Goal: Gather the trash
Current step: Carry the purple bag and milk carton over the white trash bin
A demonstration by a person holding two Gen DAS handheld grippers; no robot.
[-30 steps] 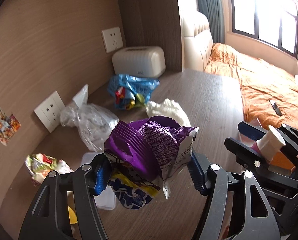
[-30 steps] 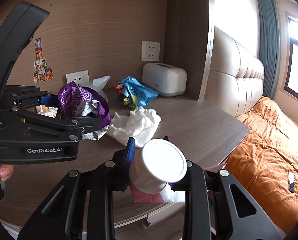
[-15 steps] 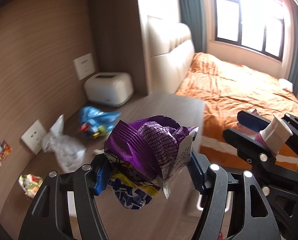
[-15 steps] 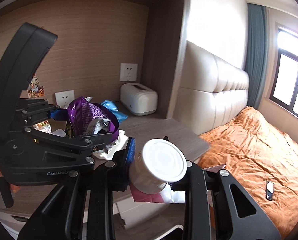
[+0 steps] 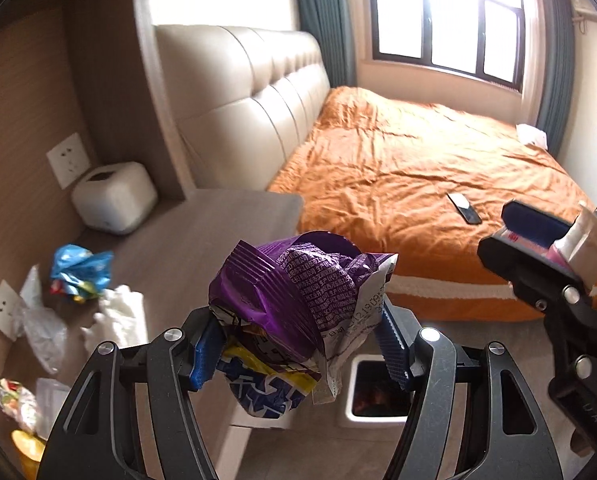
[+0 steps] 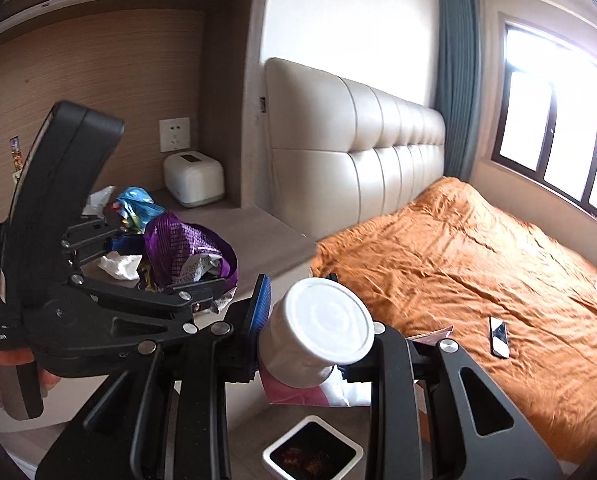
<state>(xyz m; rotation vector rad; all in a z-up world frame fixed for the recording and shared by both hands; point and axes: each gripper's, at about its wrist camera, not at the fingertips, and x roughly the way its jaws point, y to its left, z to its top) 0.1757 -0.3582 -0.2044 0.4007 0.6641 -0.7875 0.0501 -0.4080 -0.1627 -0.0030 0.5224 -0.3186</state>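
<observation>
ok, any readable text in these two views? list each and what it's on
"Data Acquisition System", partly cut off: side of the left tongs.
Printed characters and a date-like number: purple snack bag, too small to read.
Stickers on the wood wall: blurred.
Tissue box, white cup: no text legible.

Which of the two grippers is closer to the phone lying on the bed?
Right. The right gripper, shut on a white cup, hangs by the bed's edge beside the phone. The left gripper, clamping a purple wrapper, is farther off, nearer the desk.
</observation>
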